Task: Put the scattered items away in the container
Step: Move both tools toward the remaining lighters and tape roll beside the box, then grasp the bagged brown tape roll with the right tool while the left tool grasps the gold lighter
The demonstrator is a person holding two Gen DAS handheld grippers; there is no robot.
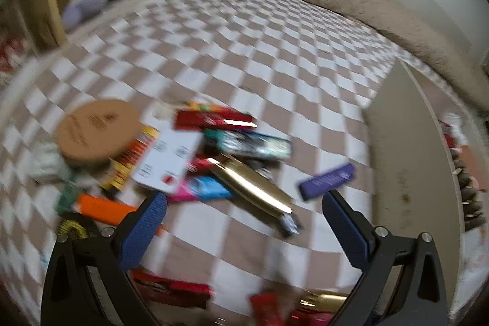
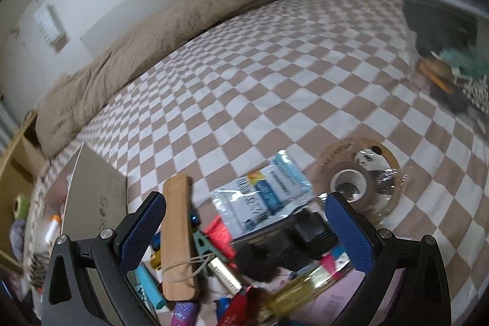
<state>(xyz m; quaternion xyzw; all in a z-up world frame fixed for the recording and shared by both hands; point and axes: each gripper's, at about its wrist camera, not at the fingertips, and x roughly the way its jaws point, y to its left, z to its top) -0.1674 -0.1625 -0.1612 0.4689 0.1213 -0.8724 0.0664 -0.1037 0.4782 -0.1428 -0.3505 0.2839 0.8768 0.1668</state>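
Both grippers hang open and empty; the gold bar lies on the checkered cover just ahead of the left gripper, long axis diagonal, making left the nearer.

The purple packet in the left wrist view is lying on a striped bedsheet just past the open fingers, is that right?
Not quite: the left wrist view shows the purple packet lying on a checkered bedsheet, brown and white squares, not stripes. It does lie just past the open fingers.
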